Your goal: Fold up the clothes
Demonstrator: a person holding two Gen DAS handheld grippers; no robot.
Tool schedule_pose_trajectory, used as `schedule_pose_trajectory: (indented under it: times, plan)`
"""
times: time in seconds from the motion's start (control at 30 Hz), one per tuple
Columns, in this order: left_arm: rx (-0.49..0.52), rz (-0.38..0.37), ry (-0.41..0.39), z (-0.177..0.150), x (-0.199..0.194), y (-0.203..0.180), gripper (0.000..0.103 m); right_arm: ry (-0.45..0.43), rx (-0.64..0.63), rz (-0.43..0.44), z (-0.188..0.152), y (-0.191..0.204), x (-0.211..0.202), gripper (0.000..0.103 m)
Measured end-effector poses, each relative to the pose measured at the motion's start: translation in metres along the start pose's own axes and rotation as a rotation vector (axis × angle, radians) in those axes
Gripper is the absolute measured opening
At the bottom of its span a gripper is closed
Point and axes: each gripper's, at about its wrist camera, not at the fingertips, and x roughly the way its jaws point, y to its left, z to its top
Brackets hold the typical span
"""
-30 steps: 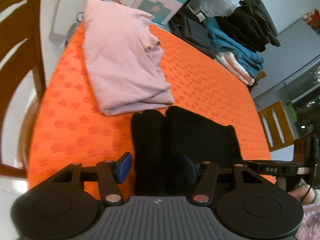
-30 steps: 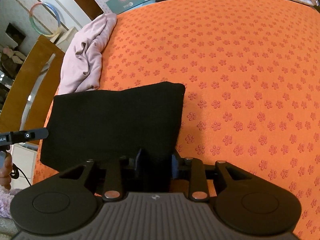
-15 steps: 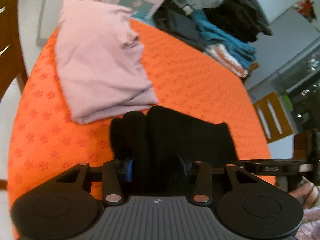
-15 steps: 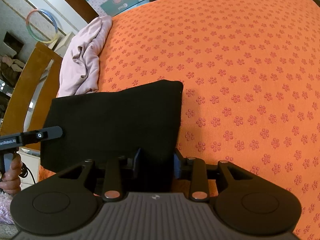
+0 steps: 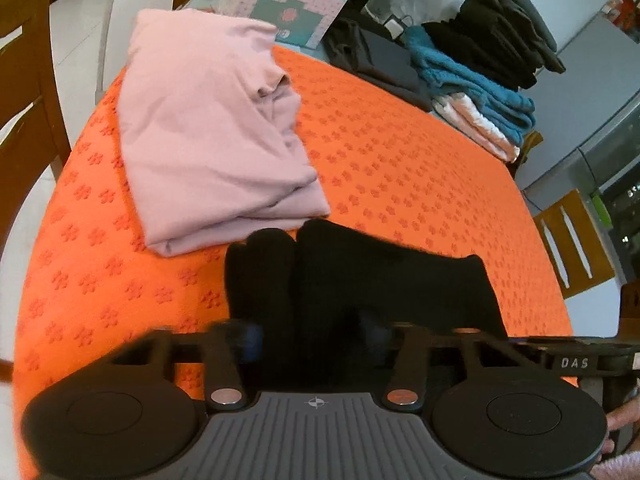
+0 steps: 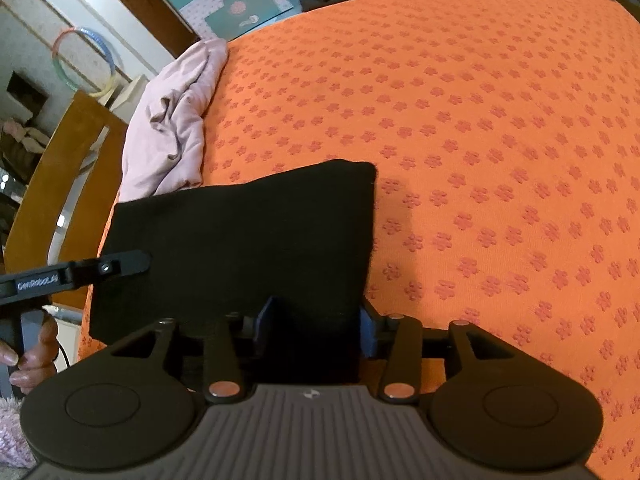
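A folded black garment (image 5: 380, 288) lies near the front edge of the orange flower-print tablecloth (image 5: 400, 168). My left gripper (image 5: 312, 332) straddles its bunched left end, jaws apart; its left finger is blurred. In the right wrist view the black garment (image 6: 240, 248) is a flat rectangle. My right gripper (image 6: 316, 320) straddles its near right corner, blue pads showing on both sides of the cloth. A folded pink garment (image 5: 208, 132) lies just beyond, at the table's left side. The left gripper's body (image 6: 80, 272) and a hand (image 6: 32, 356) show at the right view's left edge.
Stacked folded clothes (image 5: 480, 72) in black, teal and pale pink sit at the far right corner. A teal box (image 5: 296, 4) stands behind the table. Wooden chairs stand to the left (image 5: 24, 60) and right (image 5: 572, 248). Bare tablecloth (image 6: 480, 120) spreads to the right.
My left gripper narrowed around the black cloth, then its jaws spread again. The right gripper's pads have moved apart from their earlier tight hold. The garment has stayed on the table.
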Motion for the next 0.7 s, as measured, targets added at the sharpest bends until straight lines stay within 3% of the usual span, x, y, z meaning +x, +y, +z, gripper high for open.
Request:
schedule_pose_trajectory:
  times: [0.03, 0.07, 0.13, 0.43, 0.7]
  plan:
    - [-0.007, -0.001, -0.007, 0.0, -0.001, -0.001, 0.022, -0.009, -0.007, -0.006, 0.0, 0.002, 0.0, 0.042]
    - [-0.011, 0.002, -0.019, -0.001, -0.005, -0.002, 0.022, -0.021, -0.011, -0.01, 0.0, 0.004, -0.002, 0.03]
    - [-0.01, 0.011, -0.037, -0.001, -0.011, -0.01, 0.021, -0.042, -0.015, -0.014, 0.001, 0.005, -0.01, 0.024]
    - [-0.002, 0.056, -0.11, 0.004, -0.032, -0.061, 0.021, -0.083, -0.178, -0.096, 0.035, 0.022, -0.051, 0.022]
    - [-0.172, 0.036, -0.191, 0.032, -0.013, -0.105, 0.021, -0.097, -0.403, -0.158, 0.108, 0.014, -0.08, 0.022]
